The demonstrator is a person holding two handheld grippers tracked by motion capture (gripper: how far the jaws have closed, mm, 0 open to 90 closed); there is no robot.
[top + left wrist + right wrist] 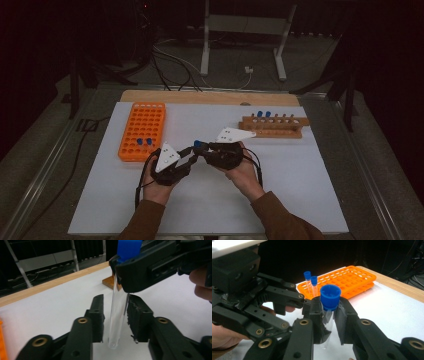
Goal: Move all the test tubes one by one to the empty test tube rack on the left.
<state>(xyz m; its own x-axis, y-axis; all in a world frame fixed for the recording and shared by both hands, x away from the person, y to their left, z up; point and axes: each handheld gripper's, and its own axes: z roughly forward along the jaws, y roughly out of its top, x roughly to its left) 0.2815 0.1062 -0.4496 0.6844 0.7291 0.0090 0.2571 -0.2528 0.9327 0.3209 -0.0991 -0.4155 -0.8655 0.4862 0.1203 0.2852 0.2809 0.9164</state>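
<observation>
We see both grippers meeting near the middle of the white table [280, 200], with a blue-capped test tube [328, 312] passing between them. The right gripper [329, 315] has its jaws pressed onto the tube just below the blue cap [198, 144], holding it upright above the table (the glass runs down between the black pads and hangs free below them). In the left gripper view, the same tube [118, 312] stands between the jaws of the left gripper [115, 317], which are spread apart; a gap shows on the left side, and on the right the pad sits very close to the glass, though we cannot tell whether it touches. From above, the left gripper [186, 159] lies at about eight o'clock of the cap and the right gripper [202, 148] at about three o'clock of it. The orange tube rack [142, 131] sits at ten o'clock of the hands, with two blue-capped tubes [144, 142] standing near its front edge. The wooden tube rack [274, 126] lies at two o'clock, with two more capped tubes [263, 115] at its left end.
</observation>
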